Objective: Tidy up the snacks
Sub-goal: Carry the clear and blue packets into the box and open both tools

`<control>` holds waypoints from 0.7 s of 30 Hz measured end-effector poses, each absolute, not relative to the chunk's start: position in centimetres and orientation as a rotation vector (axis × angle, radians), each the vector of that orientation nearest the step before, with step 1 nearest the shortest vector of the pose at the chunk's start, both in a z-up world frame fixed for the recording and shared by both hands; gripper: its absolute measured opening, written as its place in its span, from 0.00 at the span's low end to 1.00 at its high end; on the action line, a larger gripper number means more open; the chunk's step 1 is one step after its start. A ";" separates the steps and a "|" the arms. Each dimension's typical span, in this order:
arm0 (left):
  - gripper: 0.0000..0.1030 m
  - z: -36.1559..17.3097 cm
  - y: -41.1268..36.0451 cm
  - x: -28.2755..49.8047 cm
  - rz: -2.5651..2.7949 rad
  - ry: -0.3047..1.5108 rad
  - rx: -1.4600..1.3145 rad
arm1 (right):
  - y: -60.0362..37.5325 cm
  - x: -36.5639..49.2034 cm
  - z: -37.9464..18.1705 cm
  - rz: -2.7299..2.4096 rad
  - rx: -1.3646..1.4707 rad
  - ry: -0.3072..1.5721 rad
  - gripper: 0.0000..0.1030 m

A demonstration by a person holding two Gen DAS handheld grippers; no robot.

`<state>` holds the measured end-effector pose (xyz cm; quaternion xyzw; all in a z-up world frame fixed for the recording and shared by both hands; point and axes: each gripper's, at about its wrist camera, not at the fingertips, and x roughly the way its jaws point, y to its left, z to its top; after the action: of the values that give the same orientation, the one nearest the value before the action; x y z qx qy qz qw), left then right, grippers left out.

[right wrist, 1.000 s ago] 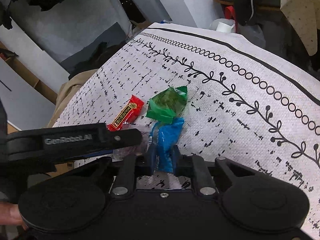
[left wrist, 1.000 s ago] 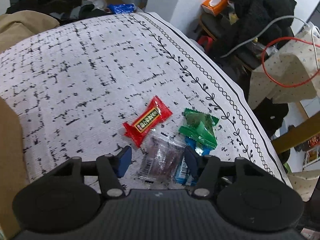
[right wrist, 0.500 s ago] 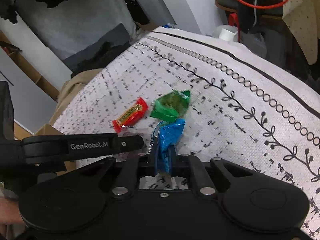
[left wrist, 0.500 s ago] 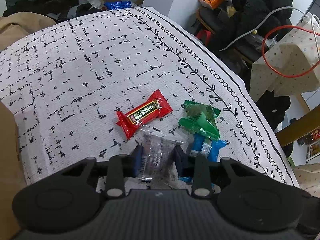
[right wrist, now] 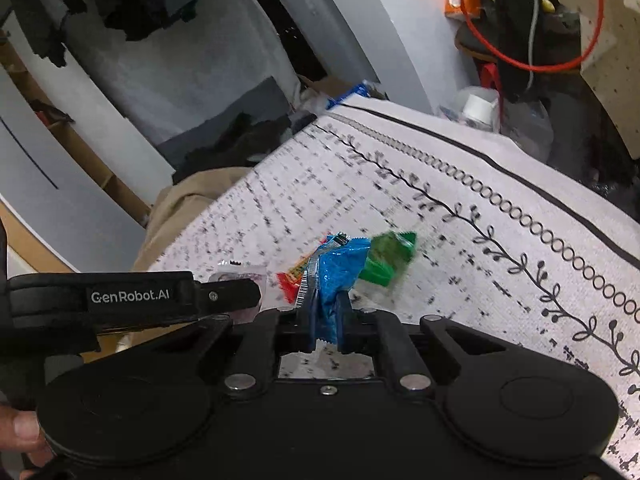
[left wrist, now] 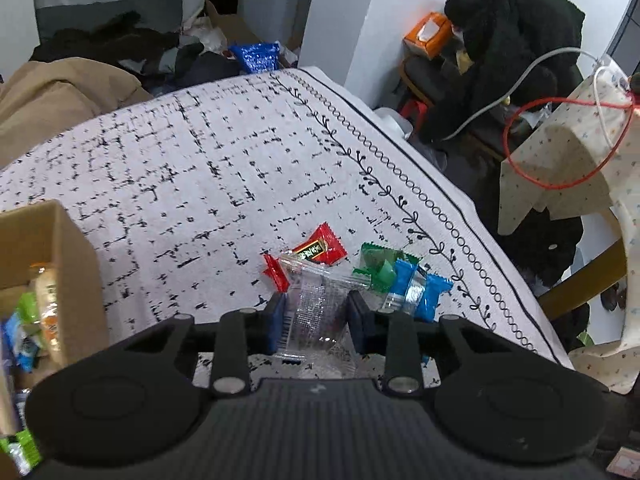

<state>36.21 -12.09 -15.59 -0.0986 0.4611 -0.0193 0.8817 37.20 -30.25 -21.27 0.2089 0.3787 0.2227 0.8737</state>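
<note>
Patterned tablecloth [left wrist: 200, 168]; red [left wrist: 320, 249], green sweets [left wrist: 374, 266]

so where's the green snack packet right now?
Green snack packet lies on the patterned tablecloth, right of the red packet, just behind the held blue packet.

Left gripper [left wrist: 315, 315] points steeply down, jaws clamped on a clear packet [left wrist: 316, 312], pads pressing both its sides. Right gripper [right wrist: 325, 322] tilts down less steeply, jaws nearly together, pinching a blue packet [right wrist: 336, 276] that sticks up between the pads. In the right wrist view the left gripper's arm crosses at the left, level with the right jaws, just beside them. A thumb [right wrist: 20, 424] shows at the lower left edge, on the gripper body.
</note>
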 end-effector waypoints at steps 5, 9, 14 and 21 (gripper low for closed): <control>0.31 -13.9 -11.5 34.9 -0.007 0.935 -0.215 | -29.9 36.8 -20.3 0.494 0.445 0.763 0.08; 0.31 -12.6 -10.6 33.9 0.038 0.922 -0.224 | -29.4 36.4 -19.3 0.534 0.465 0.733 0.08; 0.31 -10.9 -9.0 32.9 0.097 0.888 -0.237 | -28.5 35.9 -18.4 0.581 0.470 0.705 0.08; 0.31 -9.0 -6.3 31.1 0.194 0.852 -0.278 | -27.2 35.4 -17.2 0.635 0.476 0.683 0.08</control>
<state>31.06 -6.28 -9.04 -0.1341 0.4114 0.0937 0.8966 35.36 -27.16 -17.24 0.2272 0.3260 0.3030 0.8662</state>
